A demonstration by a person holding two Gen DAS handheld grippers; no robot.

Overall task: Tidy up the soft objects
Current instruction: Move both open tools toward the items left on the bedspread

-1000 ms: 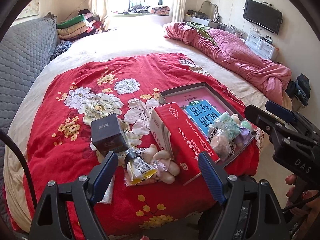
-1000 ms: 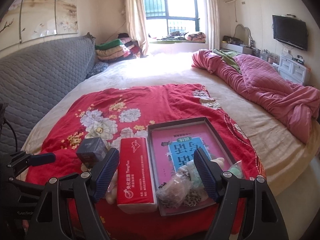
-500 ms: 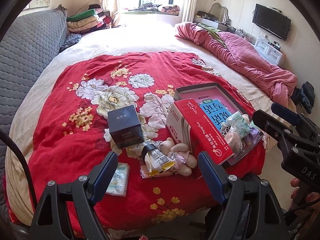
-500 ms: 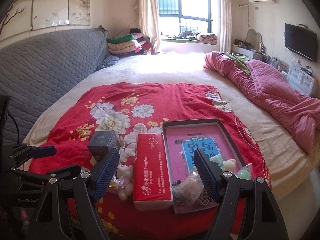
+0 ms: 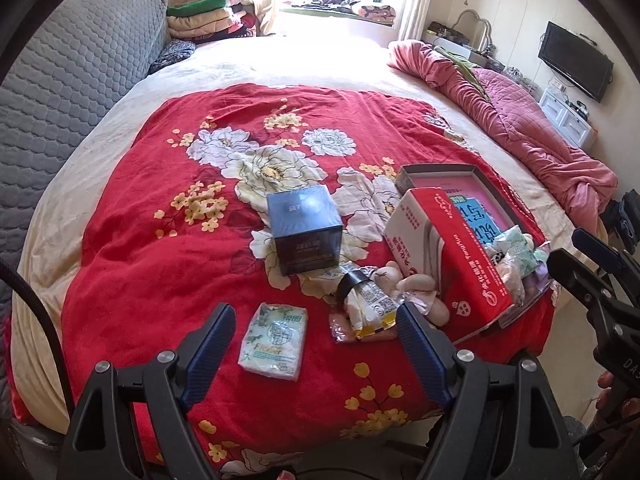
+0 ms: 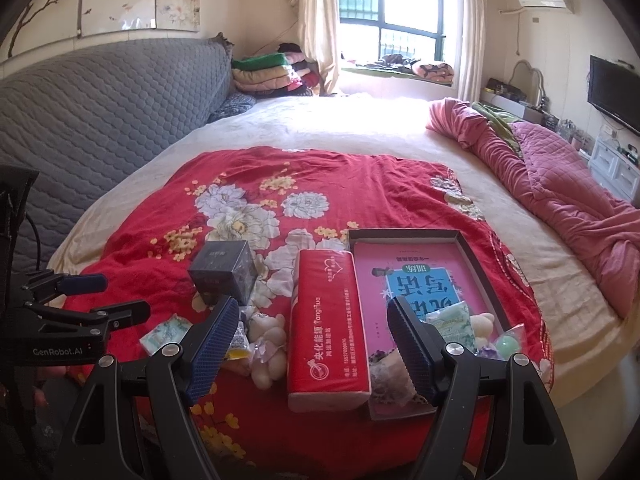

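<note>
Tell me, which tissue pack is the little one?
The small pale green tissue pack, lying flat on the red blanket by itself. The other, the red tissue pack, is long and leans on the tray.

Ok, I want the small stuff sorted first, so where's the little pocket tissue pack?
In the left wrist view the pocket tissue pack lies flat on the red floral blanket, near its front edge, left of the yellow tube and below the dark box.

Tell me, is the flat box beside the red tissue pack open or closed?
Open. The box has no lid on it; its pink inside and several small packets in it show.
</note>
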